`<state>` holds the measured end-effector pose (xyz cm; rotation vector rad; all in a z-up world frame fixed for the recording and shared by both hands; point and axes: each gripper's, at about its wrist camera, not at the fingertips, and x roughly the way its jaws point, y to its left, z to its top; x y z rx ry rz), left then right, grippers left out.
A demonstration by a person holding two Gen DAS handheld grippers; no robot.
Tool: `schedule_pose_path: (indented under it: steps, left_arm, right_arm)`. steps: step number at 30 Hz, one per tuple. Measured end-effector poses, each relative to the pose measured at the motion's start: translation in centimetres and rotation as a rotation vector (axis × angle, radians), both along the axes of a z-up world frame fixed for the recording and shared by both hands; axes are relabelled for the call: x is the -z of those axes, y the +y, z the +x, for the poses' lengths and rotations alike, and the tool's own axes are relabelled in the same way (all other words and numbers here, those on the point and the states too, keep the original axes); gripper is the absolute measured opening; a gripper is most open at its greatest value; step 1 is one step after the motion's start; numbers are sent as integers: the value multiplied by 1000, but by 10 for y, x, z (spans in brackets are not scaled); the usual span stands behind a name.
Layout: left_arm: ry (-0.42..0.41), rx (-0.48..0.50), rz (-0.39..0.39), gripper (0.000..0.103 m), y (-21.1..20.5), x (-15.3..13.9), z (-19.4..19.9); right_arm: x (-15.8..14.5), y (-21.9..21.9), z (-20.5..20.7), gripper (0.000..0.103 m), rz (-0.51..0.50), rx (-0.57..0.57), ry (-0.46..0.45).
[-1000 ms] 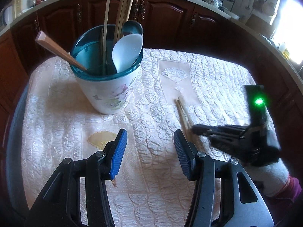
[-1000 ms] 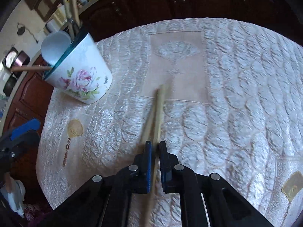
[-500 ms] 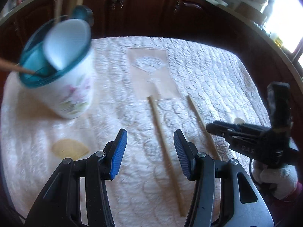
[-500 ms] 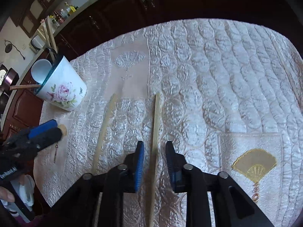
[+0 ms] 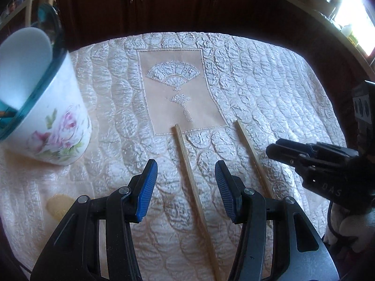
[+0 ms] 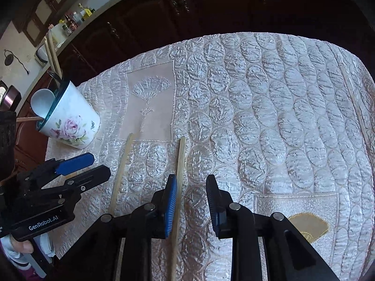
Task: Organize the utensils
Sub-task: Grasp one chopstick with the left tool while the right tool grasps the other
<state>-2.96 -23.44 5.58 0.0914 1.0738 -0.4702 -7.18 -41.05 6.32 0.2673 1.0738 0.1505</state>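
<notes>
Two chopsticks lie apart on the quilted tabletop (image 5: 269, 75). The left gripper (image 5: 186, 187) hangs released over the left chopstick (image 5: 187, 164); the right gripper (image 6: 191, 201), released, has the right chopstick (image 6: 180, 161) just beside its left pad. The floral utensil cup (image 6: 72, 121) stands far left.

A home kitchen

Dark wooden cabinets (image 6: 187, 7) with brass handles run under a pale counter (image 6: 77, 30) crowded with bottles (image 6: 70, 23); a quilted satin cloth (image 5: 257, 82) covers the worktop, where a flowered pot (image 5: 54, 126) holds spoons and chopsticks.
</notes>
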Motion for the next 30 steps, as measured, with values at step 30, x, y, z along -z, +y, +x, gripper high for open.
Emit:
schedule_pose_path:
  steps: [30]
  left_arm:
    - [77,36,96,22,-28,32,44]
  right_arm:
    - [37,45,69,11,-40,-143,43]
